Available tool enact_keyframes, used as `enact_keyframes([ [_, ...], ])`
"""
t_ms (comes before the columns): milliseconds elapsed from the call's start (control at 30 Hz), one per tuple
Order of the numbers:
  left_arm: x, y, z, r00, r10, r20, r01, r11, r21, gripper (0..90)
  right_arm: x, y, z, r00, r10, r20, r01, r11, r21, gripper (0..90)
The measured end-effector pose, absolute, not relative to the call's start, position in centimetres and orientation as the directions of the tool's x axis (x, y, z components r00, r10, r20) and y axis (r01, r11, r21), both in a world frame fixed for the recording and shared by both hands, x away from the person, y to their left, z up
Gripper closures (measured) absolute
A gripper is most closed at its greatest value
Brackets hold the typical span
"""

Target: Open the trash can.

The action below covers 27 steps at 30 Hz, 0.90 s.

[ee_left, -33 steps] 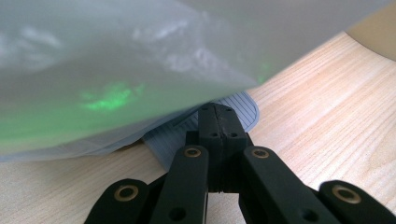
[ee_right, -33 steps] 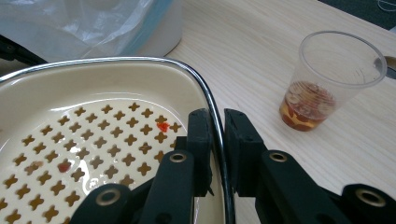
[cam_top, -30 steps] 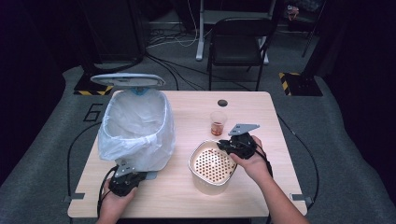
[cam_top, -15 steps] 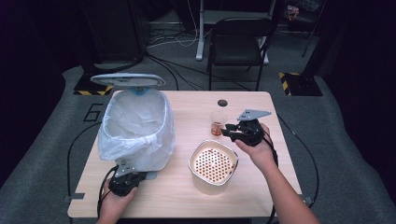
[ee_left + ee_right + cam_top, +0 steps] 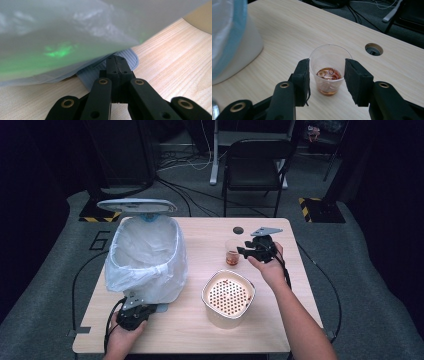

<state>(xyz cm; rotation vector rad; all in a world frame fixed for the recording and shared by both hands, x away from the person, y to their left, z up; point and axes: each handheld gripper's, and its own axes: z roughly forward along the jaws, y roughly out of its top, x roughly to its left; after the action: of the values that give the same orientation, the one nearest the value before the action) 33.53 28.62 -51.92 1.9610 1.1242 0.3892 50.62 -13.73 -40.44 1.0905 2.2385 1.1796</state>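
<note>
A clear plastic cup (image 5: 231, 254) (image 5: 328, 75) with a little reddish-brown liquid stands upright on the wooden table (image 5: 200, 232). My right gripper (image 5: 246, 252) (image 5: 327, 68) is level with it. Its jaws have just been opening and now stand open on either side of the cup without squeezing it. A white bin (image 5: 145, 255) lined with a pale bag (image 5: 75, 35) stands at the left with its lid (image 5: 136, 205) raised. My left gripper (image 5: 136, 312) (image 5: 116, 60) is shut, and its tips rest on the bin's grey ribbed pedal (image 5: 131, 56).
A white bowl with a perforated insert (image 5: 228, 295) sits near the table's front, between my two hands. A round cable hole (image 5: 238, 230) (image 5: 374, 49) lies behind the cup. A dark chair (image 5: 255, 160) stands beyond the far edge.
My right gripper left the bowl's rim, moved toward the far side of the table to the cup, and its jaws spread apart. The left gripper stayed on the pedal.
</note>
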Motion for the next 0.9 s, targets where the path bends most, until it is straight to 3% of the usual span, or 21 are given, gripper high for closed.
enact_keyframes([
  [467,33.3,28.6,-52.0,0.549,0.827,-0.122,0.566,-0.26,0.782,90.0,53.8,-13.3,-43.3,-0.532,0.847,0.025,0.535,0.313,0.785,59.7],
  [900,33.3,28.6,-52.0,0.551,0.825,-0.122,0.563,-0.26,0.784,90.0,54.7,-13.0,-44.4,-0.528,0.847,0.059,0.578,0.307,0.756,70.2],
])
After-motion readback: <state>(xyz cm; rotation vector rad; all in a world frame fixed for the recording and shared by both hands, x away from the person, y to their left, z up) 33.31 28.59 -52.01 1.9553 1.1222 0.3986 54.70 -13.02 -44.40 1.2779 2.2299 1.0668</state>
